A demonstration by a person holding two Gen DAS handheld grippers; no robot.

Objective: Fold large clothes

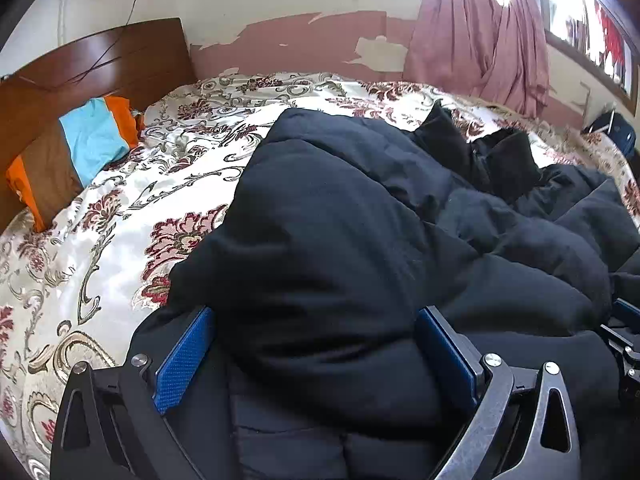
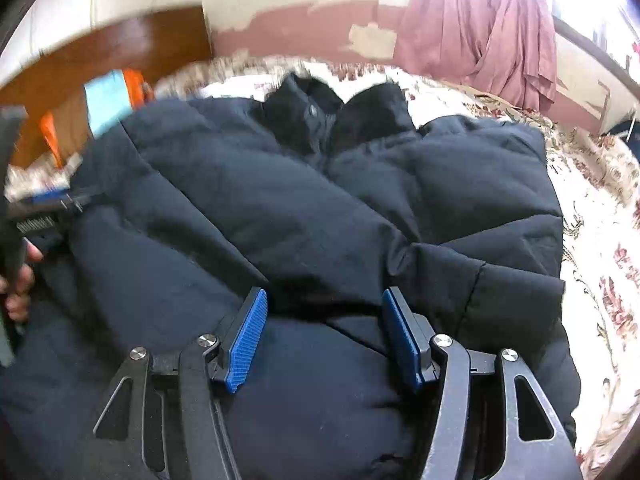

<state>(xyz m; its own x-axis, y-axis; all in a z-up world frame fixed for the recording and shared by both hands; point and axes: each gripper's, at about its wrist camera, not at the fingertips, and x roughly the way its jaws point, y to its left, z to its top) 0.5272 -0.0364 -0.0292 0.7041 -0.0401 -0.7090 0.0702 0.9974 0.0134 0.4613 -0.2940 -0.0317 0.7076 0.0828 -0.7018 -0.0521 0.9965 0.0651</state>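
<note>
A dark navy puffer jacket (image 1: 360,220) lies on the bed, its black collar (image 2: 332,120) towards the far wall. My left gripper (image 1: 316,312) stands wide open over the jacket's left side. A thick puffed fold bulges up between its blue pads (image 1: 184,356). My right gripper (image 2: 325,294) is open too, just above the jacket's lower middle, with fabric under the gap and nothing pinched. The left gripper (image 2: 44,208) and a hand (image 2: 20,280) show blurred at the left edge of the right wrist view.
The bed has a cream floral cover (image 1: 120,200) and a wooden headboard (image 1: 100,64) at the left. An orange, blue and brown pillow (image 1: 80,148) leans on it. A pink curtain (image 1: 480,40) hangs at the window beyond the bed.
</note>
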